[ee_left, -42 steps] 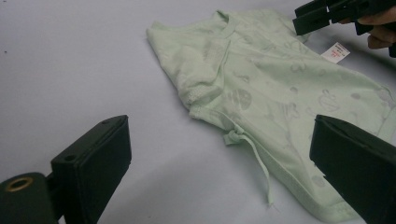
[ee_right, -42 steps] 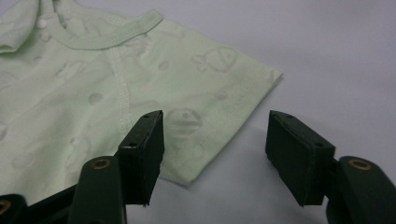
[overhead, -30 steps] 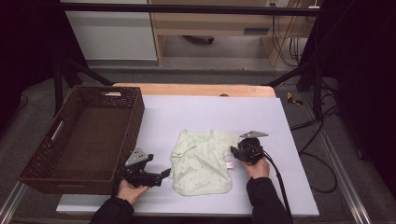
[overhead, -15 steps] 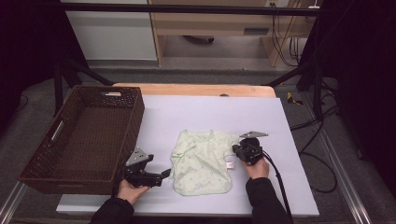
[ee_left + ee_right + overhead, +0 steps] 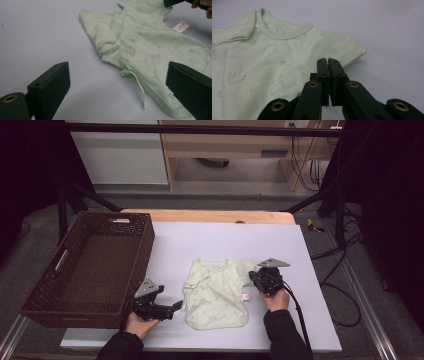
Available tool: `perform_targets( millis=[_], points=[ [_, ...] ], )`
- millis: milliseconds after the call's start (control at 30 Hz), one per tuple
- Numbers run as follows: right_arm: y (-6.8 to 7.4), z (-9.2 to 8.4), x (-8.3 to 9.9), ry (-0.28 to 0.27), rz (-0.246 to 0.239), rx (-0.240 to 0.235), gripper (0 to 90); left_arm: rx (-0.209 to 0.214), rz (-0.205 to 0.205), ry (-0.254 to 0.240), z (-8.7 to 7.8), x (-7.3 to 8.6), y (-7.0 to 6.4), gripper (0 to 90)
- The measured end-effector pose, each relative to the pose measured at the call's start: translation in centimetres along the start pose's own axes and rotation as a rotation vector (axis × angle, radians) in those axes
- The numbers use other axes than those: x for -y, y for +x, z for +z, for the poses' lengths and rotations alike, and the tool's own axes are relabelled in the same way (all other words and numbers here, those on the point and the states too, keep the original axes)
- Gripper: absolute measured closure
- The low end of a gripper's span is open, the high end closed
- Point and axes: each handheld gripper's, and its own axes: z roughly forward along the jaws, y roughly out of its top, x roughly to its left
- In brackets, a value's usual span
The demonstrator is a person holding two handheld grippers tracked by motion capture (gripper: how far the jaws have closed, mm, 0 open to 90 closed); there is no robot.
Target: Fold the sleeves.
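Garment: a pale green baby shirt lies spread flat on the table, near its front edge, between the two hands; a white tag sticks out at its right side.
Right tool: sits at the shirt's right sleeve, held by the right hand. In the right gripper view its jaws are pressed together over the sleeve edge; I cannot tell whether any cloth is caught between them.
Right tool, change: the jaws have just been closing and now meet; the hand itself sits almost where it was a second ago.
Left tool: lies low on the table just left of the shirt's lower hem, in the left hand. In the left gripper view its jaws stand wide apart, released, with bare table and the shirt's tie string between them, touching neither.
Left tool, change: same spot as a second ago, no shift that I can see.
Shirt, change: it lies as it did before, same outline, same folds at the near sleeve.
Basket: a dark brown wicker basket stands on the left side of the table, close behind the left hand, apart from the shirt.
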Motion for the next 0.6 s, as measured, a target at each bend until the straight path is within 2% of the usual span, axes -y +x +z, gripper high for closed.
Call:
perform_targets(
  millis=[300,600],
  points=[
    [2.1,-0.4,-0.9,-0.028,-0.070,-0.036,88.2,0.000,0.002,0.001,0.0,0.0,0.0,5.0],
    [3.9,0.4,-0.9,-0.004,-0.124,-0.063,88.1,-0.002,0.003,0.002,0.0,0.0,0.0,5.0]
  ],
)
